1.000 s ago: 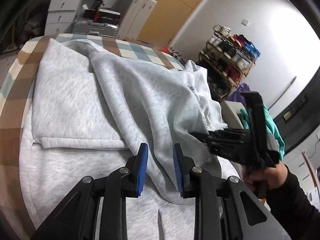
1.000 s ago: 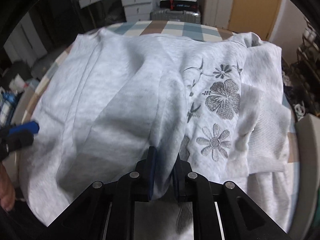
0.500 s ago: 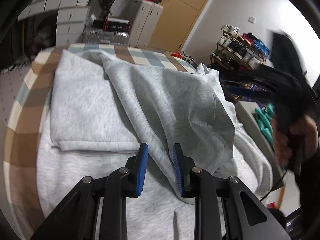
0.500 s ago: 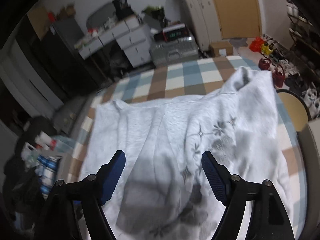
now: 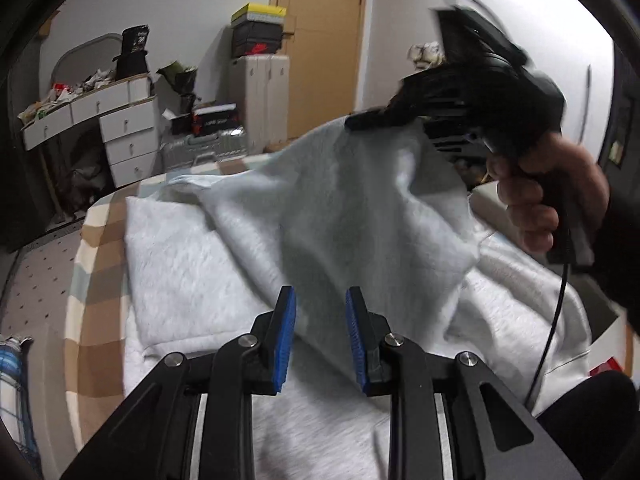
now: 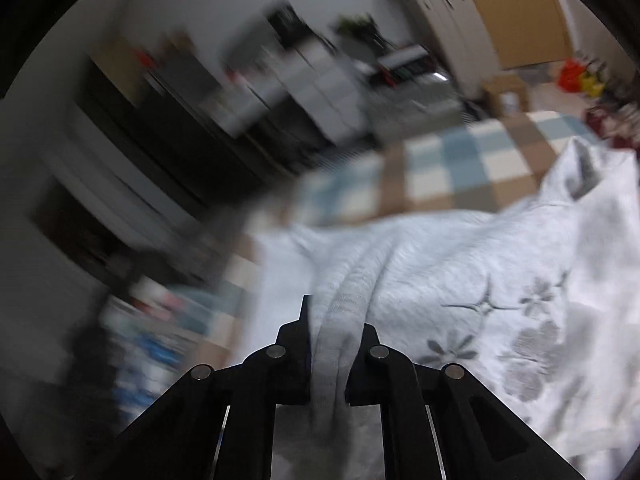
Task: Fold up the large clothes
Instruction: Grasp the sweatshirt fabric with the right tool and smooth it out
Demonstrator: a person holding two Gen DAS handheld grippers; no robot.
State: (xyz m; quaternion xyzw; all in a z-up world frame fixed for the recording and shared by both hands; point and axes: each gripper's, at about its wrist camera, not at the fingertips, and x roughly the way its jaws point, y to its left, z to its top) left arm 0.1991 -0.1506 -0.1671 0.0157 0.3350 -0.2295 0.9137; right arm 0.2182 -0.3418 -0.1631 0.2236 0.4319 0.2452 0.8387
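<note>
Now right claw around sweatshirt.

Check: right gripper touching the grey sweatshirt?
Touching. The right wrist view shows a bunched fold of the grey sweatshirt pinched between the right gripper fingers.

My left gripper sits low, jaws parted. My right gripper raised high, clamped on fabric, right hand wrapped around its handle.

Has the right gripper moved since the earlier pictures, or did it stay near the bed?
Yes. In the left wrist view the right gripper has risen from low over the checkered bed to door height, lifting the grey sweatshirt.
</note>
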